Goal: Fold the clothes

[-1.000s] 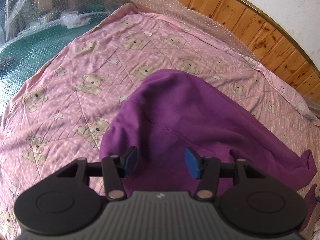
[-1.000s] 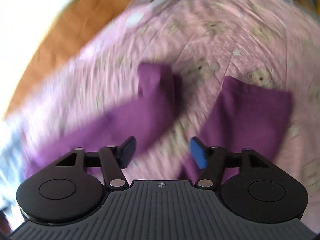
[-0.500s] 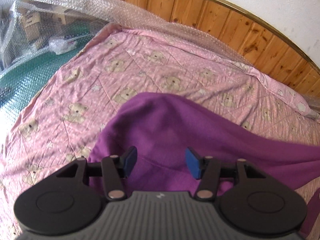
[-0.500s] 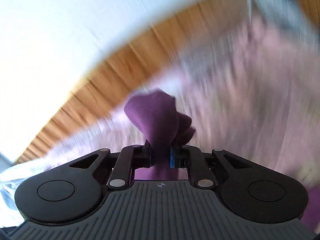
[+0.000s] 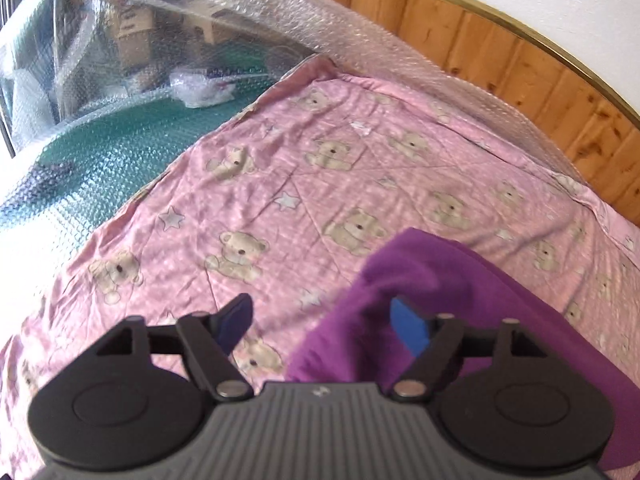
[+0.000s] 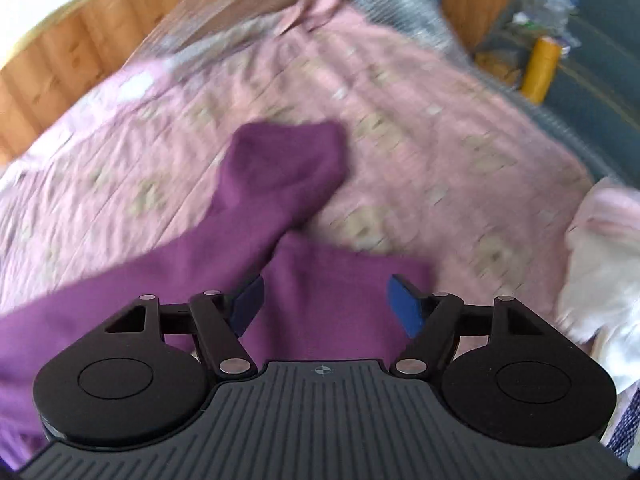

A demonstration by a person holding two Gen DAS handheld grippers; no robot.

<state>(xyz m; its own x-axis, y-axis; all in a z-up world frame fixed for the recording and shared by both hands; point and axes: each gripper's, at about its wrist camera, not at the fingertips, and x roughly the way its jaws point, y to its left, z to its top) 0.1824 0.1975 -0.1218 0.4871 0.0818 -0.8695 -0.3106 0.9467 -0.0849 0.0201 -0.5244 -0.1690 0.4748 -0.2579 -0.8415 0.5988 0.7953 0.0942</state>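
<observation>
Both grippers released: left gripper (image 5: 320,318), right gripper (image 6: 325,302), jaws just opened, nothing pinched | risk: purple garment (image 6: 280,184) sleeve lies loose on bed (image 5: 280,184), may bunch or unfold.

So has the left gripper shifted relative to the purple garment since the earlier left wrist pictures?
Yes. The left gripper, jaws just opened, empty, has slid left: the purple garment now sits right of centre on the pink teddy-bear bedspread.
</observation>
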